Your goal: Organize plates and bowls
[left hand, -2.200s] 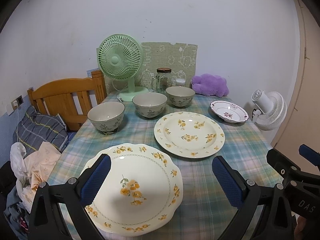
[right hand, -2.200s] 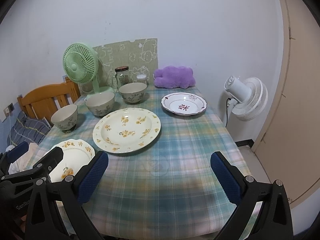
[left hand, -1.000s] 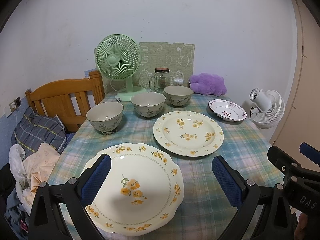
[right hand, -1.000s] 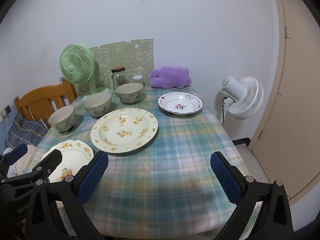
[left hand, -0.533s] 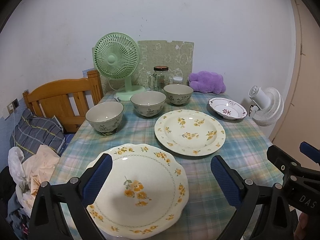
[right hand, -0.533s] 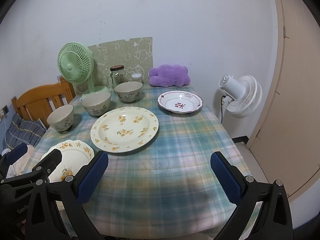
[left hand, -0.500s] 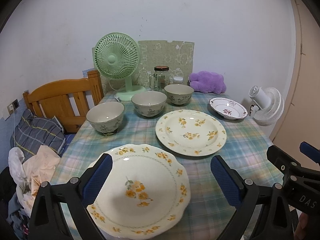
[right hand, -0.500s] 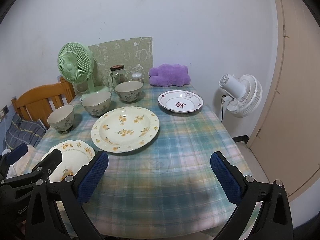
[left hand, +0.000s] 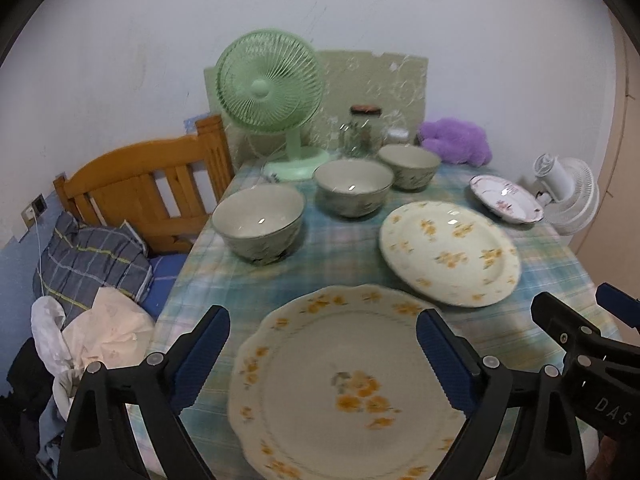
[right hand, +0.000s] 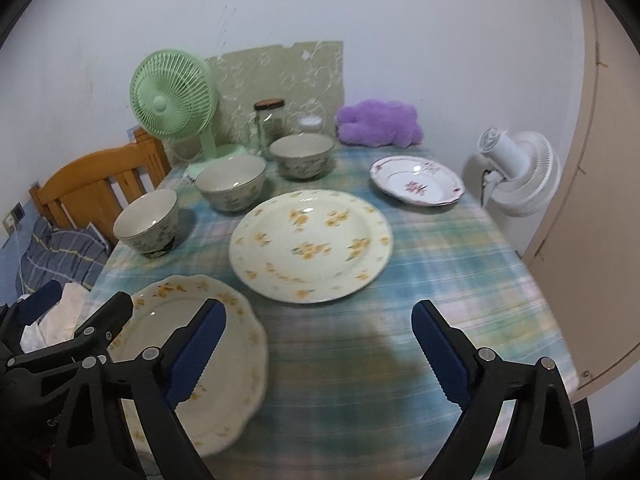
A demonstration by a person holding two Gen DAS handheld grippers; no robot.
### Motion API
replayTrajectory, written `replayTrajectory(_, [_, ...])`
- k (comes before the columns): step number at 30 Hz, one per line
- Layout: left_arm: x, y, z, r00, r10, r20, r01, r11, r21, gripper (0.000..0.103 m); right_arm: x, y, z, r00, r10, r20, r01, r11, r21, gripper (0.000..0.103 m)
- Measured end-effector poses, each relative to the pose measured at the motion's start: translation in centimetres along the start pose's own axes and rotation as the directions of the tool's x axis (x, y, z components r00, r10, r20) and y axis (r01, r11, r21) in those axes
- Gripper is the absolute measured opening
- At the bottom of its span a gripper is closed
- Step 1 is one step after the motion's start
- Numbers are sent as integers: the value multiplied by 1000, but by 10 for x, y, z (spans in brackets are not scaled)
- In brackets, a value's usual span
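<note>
A scalloped cream plate (left hand: 344, 380) with yellow flowers lies at the table's near left; it also shows in the right wrist view (right hand: 200, 356). A round yellow-flowered plate (left hand: 448, 252) (right hand: 312, 244) lies mid-table. A small white plate with a red flower (left hand: 506, 204) (right hand: 416, 180) lies far right. Three grey-green bowls (left hand: 258, 222) (left hand: 352, 186) (left hand: 408, 166) stand in a diagonal row. My left gripper (left hand: 322, 360) is open, low over the scalloped plate. My right gripper (right hand: 318, 354) is open over bare tablecloth beside that plate.
A green fan (left hand: 268, 84), a glass jar (left hand: 360, 132) and a purple plush (left hand: 456, 140) stand along the back wall. A white fan (right hand: 516, 168) stands off the table's right edge. A wooden chair (left hand: 136, 184) and piled clothes (left hand: 92, 320) are on the left.
Both grippers have moved forward and lower toward the table. The scalloped plate now fills the space between my left fingers. The dishes have not moved.
</note>
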State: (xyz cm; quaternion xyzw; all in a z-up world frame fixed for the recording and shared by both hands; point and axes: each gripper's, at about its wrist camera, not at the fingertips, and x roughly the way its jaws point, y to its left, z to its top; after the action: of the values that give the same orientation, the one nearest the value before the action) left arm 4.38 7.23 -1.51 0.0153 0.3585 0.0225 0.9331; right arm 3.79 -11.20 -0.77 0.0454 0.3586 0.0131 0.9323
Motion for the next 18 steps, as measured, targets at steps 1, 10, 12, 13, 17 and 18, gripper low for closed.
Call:
replayTrajectory(1, [6,5,-1,1000,1,-17,-1,1000,-2,94,5,6,0,1000,2,-10,-2,1000,-1,93])
replayTrajectory(10, [60,41,-20,985,-4,-173,2,1000,-15,90,60,52,-12,989,22,-147,-23,1000,-10,86])
replayTrajectory(12, [70,42,-26,979,-14,-202,12,1000,-11,87,72,58,-17,982,25,-186,-26,1000,-7,85])
replayTrajectory(13, [75,43,-29,976,-20,-217,18,1000,-10,86,77,60,-20,979,27,-200,-29,1000,-6,83])
replayTrajectory(17, [89,42,-38,967,-42,-253,43,999,-4,81,97,65,-30,967,24,-255,-25,1000,1,78])
replayTrajectory(18, [92,42,-40,966,-50,-255,51,999,0,78,101,65,-32,964,22,-264,-22,1000,3,78])
